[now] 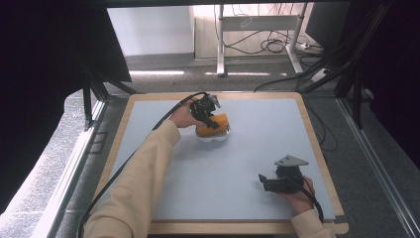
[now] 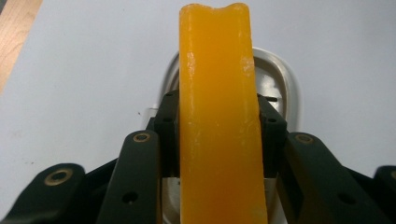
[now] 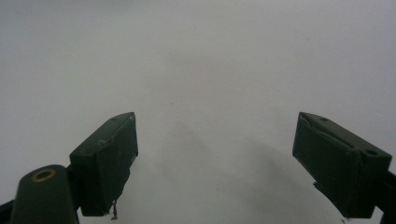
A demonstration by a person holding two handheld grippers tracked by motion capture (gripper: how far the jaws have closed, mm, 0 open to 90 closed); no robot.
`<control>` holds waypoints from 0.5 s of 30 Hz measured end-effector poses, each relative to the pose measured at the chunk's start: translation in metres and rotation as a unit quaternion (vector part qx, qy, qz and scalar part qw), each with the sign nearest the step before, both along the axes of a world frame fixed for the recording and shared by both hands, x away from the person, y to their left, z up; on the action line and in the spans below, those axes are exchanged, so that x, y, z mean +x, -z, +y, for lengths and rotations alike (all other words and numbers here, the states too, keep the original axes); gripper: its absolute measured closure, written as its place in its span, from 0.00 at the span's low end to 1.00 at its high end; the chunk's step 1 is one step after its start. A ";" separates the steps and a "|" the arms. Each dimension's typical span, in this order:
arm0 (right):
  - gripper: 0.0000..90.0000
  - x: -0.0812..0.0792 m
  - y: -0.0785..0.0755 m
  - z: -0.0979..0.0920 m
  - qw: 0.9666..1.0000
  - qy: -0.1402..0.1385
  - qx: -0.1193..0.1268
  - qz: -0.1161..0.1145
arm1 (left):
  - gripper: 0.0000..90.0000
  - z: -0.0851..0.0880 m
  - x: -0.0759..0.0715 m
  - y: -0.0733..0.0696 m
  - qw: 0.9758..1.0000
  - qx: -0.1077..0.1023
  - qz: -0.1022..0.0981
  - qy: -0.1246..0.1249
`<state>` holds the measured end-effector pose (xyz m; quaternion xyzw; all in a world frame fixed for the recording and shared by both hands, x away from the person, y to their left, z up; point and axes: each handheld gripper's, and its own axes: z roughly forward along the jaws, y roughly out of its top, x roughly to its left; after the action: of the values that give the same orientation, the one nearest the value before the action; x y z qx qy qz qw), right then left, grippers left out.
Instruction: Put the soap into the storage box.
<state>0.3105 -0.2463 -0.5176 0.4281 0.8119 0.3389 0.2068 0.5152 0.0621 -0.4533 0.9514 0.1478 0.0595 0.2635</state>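
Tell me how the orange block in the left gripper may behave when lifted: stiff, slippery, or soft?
The orange block probably stays stiff: it stands straight between the left gripper pads. Its waxy, glossy surface may be slippery. The chipped top edge suggests it could dent.

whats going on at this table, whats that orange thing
A person works with a two-jaw gripper in each hand. The left gripper is shut on a thick orange slab, likely a sponge, held on edge right over a small white dish toward the far side of the grey table. Whether it touches the dish is unclear. The right gripper sits open and empty low over the near right of the table.
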 end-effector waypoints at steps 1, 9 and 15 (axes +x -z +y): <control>0.16 0.000 0.000 0.000 1.000 0.000 0.000 0.001 | 0.69 0.001 0.001 0.000 1.000 0.000 0.000 0.000; 0.16 0.000 0.000 0.001 1.000 -0.003 0.000 0.003 | 0.62 0.000 -0.003 -0.005 0.998 0.017 -0.056 -0.018; 0.16 0.000 0.001 0.001 1.000 -0.003 -0.001 0.006 | 0.46 0.005 -0.006 -0.021 0.994 0.006 -0.102 -0.048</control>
<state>0.3106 -0.2455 -0.5187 0.4272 0.8148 0.3363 0.2015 0.5095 0.0675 -0.4327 0.9338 0.1649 0.1695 0.2684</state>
